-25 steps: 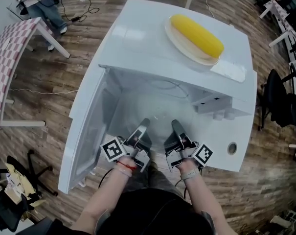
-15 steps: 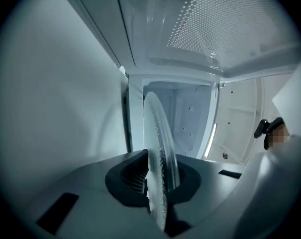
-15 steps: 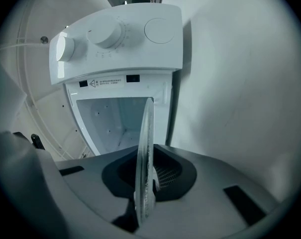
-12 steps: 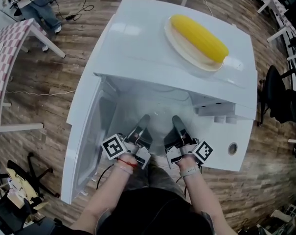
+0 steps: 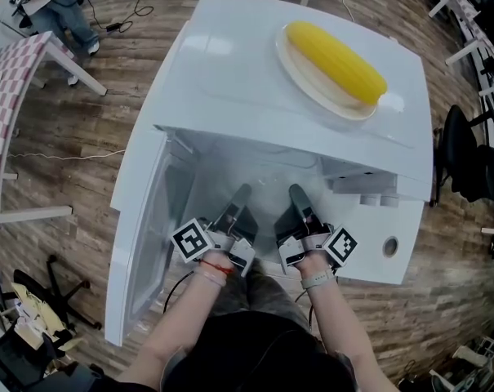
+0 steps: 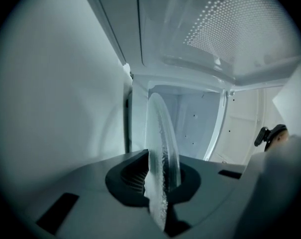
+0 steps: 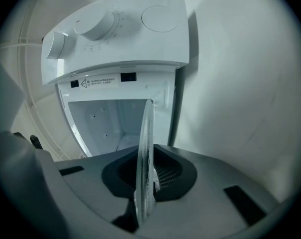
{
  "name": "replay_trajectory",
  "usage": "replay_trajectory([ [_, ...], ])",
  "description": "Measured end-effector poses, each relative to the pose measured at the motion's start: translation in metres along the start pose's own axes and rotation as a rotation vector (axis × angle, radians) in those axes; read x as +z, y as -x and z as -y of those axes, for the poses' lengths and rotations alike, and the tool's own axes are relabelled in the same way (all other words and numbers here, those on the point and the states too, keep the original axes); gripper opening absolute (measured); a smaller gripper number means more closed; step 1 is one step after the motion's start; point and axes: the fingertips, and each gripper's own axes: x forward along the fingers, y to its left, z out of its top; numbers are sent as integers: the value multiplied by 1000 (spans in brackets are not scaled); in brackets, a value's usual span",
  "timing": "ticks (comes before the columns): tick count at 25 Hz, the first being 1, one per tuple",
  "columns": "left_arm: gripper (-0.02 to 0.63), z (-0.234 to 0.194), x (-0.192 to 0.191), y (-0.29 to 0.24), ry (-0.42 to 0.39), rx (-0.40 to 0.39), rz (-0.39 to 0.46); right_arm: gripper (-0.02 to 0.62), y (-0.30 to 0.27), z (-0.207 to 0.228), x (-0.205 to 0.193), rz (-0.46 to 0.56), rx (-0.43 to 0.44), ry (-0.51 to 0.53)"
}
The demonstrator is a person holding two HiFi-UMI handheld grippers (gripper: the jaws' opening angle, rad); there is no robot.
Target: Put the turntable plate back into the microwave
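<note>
Seen edge-on, the clear glass turntable plate (image 6: 162,143) (image 7: 145,153) is held between both grippers. My left gripper (image 6: 160,183) (image 5: 240,201) is shut on its left rim. My right gripper (image 7: 146,178) (image 5: 299,199) is shut on its right rim. The plate is faint in the head view, hovering at the mouth of the white microwave (image 5: 230,64). The open cavity (image 6: 192,126) (image 7: 108,121) lies straight ahead of both grippers.
The microwave door (image 5: 144,227) stands open to the left. On the microwave's top, a plate (image 5: 312,76) carries a yellow corn cob (image 5: 336,51). Knobs (image 7: 93,21) sit on the control panel at the right. A checkered table (image 5: 10,96) and chairs stand around.
Both grippers, still holding the plate, have edged slightly forward toward the cavity. Nothing was let go.
</note>
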Motion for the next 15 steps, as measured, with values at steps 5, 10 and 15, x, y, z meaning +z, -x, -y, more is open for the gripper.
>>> replay_trajectory([
  [5,32,-4,4,0,6,7,32,41,3,1,-6,-15,-2,18],
  [10,32,-4,5,0,5,1,35,41,9,2,-14,-39,-4,24],
  [15,31,-1,4,-1,-24,-1,37,41,11,-1,-13,-35,19,60],
])
